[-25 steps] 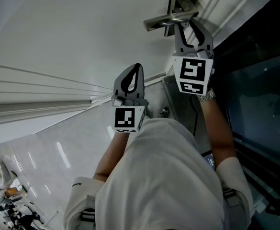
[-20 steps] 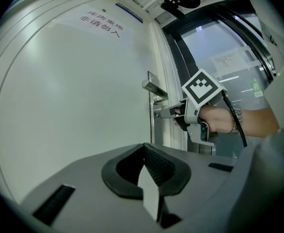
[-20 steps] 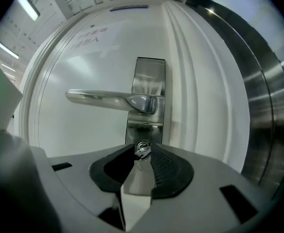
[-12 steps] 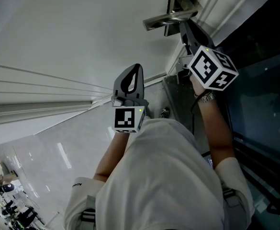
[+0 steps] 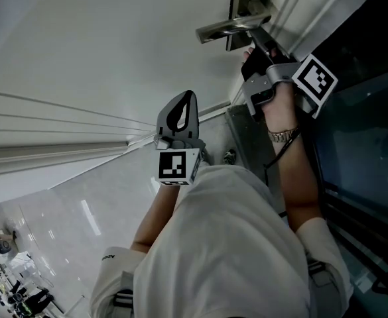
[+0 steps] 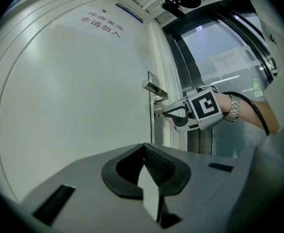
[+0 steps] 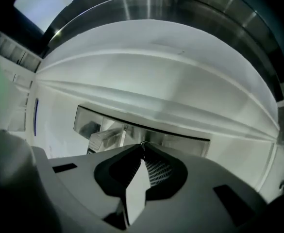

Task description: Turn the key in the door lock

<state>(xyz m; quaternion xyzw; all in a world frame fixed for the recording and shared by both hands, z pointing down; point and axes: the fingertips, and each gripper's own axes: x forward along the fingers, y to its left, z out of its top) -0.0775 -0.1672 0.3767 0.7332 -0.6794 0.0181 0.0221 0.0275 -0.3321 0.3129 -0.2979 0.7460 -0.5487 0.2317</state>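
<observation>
Nearest, the left hand-held gripper [image 5: 178,113] is held level just short of the white door [image 5: 107,52], its jaws pressed together on nothing; no part in the work is taken by it. Further on, the right hand-held gripper [image 5: 253,42] is set against the lock plate [image 7: 192,141], just under the door handle [image 5: 225,26]; its jaws have just been closing and are seen all but together, with only a thin bright sliver caught at the tips. That sliver is judged to be the head of the key [image 7: 141,143], seated in the lock; so little of it shows that its shape cannot be made out. Such a key is expected to be light, thin, stiff and smooth; it is best taken across the two flat faces of the head, close to the plate, so that the twist is carried by the pads and not by an edge. Slipping on bare metal is to be feared if the pinch is slack; bending, if the gripper is tipped off the line of the lock; a firm, straight roll is called for.
</observation>
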